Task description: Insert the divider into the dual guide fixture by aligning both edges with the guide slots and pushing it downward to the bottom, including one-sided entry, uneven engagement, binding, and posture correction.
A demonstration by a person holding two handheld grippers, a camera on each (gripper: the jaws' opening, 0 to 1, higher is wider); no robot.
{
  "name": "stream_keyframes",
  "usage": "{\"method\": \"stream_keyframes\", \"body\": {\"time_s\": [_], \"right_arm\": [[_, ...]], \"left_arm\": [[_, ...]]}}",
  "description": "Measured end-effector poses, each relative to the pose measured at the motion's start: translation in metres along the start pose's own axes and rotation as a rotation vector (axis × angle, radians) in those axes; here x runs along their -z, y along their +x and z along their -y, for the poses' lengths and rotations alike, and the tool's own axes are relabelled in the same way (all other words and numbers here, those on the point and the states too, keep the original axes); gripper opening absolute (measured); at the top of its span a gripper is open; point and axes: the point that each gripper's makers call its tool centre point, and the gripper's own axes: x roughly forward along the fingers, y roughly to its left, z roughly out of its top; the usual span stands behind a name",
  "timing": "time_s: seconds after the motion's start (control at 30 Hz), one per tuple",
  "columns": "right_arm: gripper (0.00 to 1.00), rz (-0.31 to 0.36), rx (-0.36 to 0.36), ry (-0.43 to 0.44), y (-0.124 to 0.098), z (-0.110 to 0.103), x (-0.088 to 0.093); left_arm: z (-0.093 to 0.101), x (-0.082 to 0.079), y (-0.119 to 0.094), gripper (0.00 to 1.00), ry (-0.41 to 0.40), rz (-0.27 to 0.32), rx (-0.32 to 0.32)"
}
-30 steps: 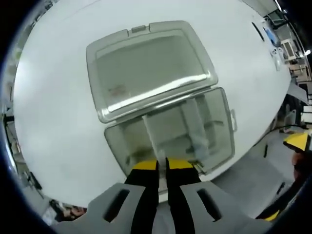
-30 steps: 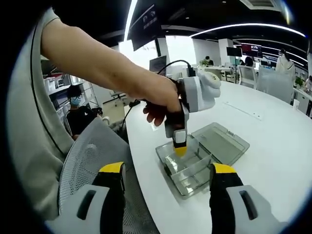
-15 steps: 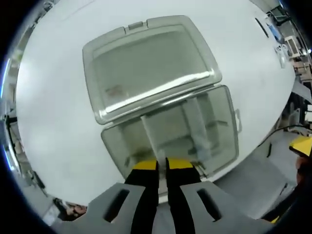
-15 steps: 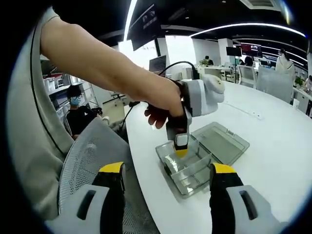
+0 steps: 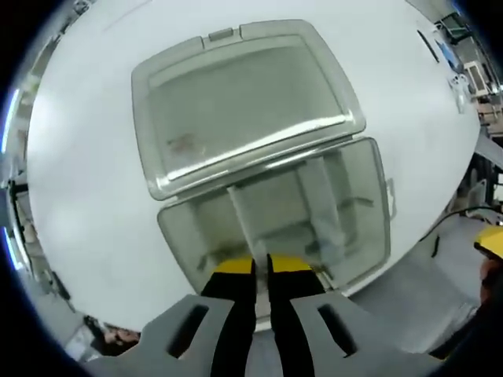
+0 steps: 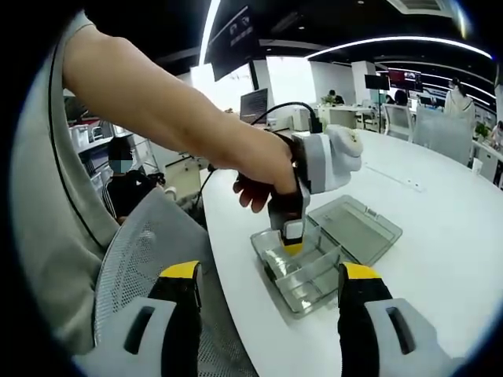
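Left gripper view: one divider [image 5: 244, 224]

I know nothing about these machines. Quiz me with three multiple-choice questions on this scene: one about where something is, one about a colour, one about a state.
1. Where does the clear plastic box sit?
A. on a white table
B. on a chair seat
C. on the floor

2. What colour are the tips of the right tool?
A. red
B. yellow
C. blue

3. How is the box's lid?
A. shut tight
B. taken away
C. swung open, lying flat beside the box

Answers:
1. A, the clear plastic box rests on the white table.
2. B, the right tool shows yellow tips on spread jaws.
3. C, the lid lies open and flat, while the left tool pinches a clear divider in the box.
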Motion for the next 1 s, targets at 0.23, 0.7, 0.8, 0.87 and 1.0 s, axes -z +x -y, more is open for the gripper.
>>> {"method": "stream_keyframes", "body": {"time_s": [0.23,0.7,0.8,0.87,1.0], "right_arm": [[0.68,-0.001,0.001,0.001,-0.0003,0.0007,0.0008],[0.68,0.001,0.000,-0.003,-0.0009,0.0000,-0.0011],[0.68,0.002,0.001,-0.004,-0.0015,0.0001,-0.0013],[0.68,0.004,0.001,-0.002,-0.0017,0.0000,-0.0019],[0.68,0.004,0.003,-0.006,-0.0024,0.0001,-0.0026]], "left_arm": [[-0.0017,-0.0004,0.0033,0.02,-0.014,-0.002,0.003],[-0.0014,-0.0027,0.0024,0.05,-0.028,0.050,0.052],[-0.0015,-0.0023,0.0019,0.06,-0.029,0.065,0.067],[-0.0012,-0.0017,0.0011,0.06,-0.033,0.075,0.076],[0.0003,-0.0013,-0.0008,0.07,-0.027,0.088,0.086]]}}
